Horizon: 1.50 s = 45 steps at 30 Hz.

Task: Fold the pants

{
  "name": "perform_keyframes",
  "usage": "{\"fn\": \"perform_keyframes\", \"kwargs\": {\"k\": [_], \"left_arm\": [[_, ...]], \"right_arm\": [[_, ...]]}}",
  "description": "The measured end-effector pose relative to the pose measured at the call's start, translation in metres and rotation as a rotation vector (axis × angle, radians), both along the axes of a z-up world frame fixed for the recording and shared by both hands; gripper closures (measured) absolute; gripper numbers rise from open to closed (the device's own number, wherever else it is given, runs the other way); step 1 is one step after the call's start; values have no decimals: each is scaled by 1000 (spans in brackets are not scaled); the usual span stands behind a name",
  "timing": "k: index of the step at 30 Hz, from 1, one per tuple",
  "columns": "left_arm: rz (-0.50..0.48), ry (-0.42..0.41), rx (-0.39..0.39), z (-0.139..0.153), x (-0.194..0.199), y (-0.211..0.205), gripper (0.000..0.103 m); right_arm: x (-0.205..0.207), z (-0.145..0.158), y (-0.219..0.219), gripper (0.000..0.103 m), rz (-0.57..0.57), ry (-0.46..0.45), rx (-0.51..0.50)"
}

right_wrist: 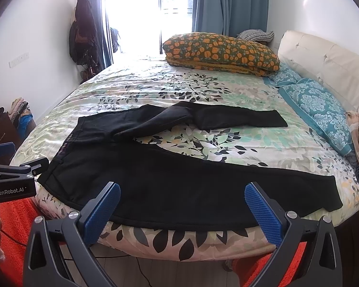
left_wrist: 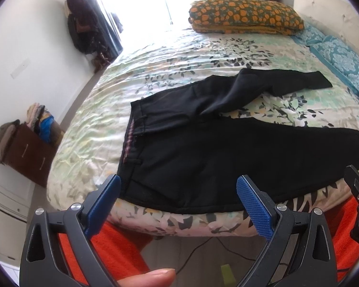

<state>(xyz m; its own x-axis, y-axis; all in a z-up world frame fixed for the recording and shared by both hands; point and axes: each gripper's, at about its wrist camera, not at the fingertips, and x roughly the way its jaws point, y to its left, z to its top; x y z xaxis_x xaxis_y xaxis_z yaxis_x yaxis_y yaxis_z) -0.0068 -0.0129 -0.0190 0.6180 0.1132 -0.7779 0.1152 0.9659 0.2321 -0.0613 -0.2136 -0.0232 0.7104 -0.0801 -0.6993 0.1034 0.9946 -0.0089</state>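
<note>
Far left, against the white wall: dark coats (right_wrist: 82, 31) hang on a stand beside the bright window. Lower down, a brown cabinet (left_wrist: 33, 155) carries a heap of mixed clothes.

Left gripper (left_wrist: 178, 202) hovers at the near edge of the bed, fingers spread wide, blue pads (left_wrist: 253, 210) facing each other with nothing between them. It sits just short of the waistband end of the pants. A fingertip of the person shows at the bottom of the left wrist view.

Black pants (right_wrist: 170, 181) lie flat on the bed (right_wrist: 141, 83), on a floral leaf-print cover. Waistband points left, with a striped inner lining visible. The near leg runs along the bed's front edge out to the right, its hem close to the right corner. The far leg angles off toward the pillows and is creased or doubled partway along; the legs splay apart with cover showing between them.

Right gripper (right_wrist: 182, 206) hangs over the bed's front edge at the middle of the near leg, fingers likewise parted wide, holding nothing and not touching cloth.

Farther back and right: an orange-flowered folded quilt (right_wrist: 220, 52) at the far side, two teal patterned pillows (right_wrist: 318, 110) along the cream padded headboard (right_wrist: 323, 57). Blue curtains (right_wrist: 229, 2) hang behind. Orange rug (left_wrist: 122, 246) on the floor below.
</note>
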Motion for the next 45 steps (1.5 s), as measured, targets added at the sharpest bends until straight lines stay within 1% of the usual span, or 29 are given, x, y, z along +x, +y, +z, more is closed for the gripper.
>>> {"fn": "perform_keyframes", "kwargs": {"k": [4, 8, 16, 22, 25, 29, 35, 45], "left_arm": [[-14, -23, 22, 5, -3, -7, 5], [-32, -58, 29, 17, -3, -19, 5], [-48, -162, 12, 52, 6, -43, 5], [-42, -201, -11, 67, 13, -49, 5], [-36, -216, -36, 77, 20, -52, 5], [-5, -244, -72, 93, 27, -41, 5], [84, -253, -151, 111, 37, -3, 5], [207, -292, -181, 124, 41, 51, 5]], "right_arm": [[-2, -2, -3, 0, -3, 1, -1], [-2, -2, -8, 0, -17, 0, 0], [-5, -6, -11, 0, -27, 9, -2], [-8, -7, -12, 0, -30, 9, -7], [-8, -6, -13, 0, -29, 9, -7], [-11, -5, -14, 0, -23, 4, -11], [-12, -6, -11, 0, -19, 7, -17], [-11, -6, 2, 0, 13, 10, -30]]}}
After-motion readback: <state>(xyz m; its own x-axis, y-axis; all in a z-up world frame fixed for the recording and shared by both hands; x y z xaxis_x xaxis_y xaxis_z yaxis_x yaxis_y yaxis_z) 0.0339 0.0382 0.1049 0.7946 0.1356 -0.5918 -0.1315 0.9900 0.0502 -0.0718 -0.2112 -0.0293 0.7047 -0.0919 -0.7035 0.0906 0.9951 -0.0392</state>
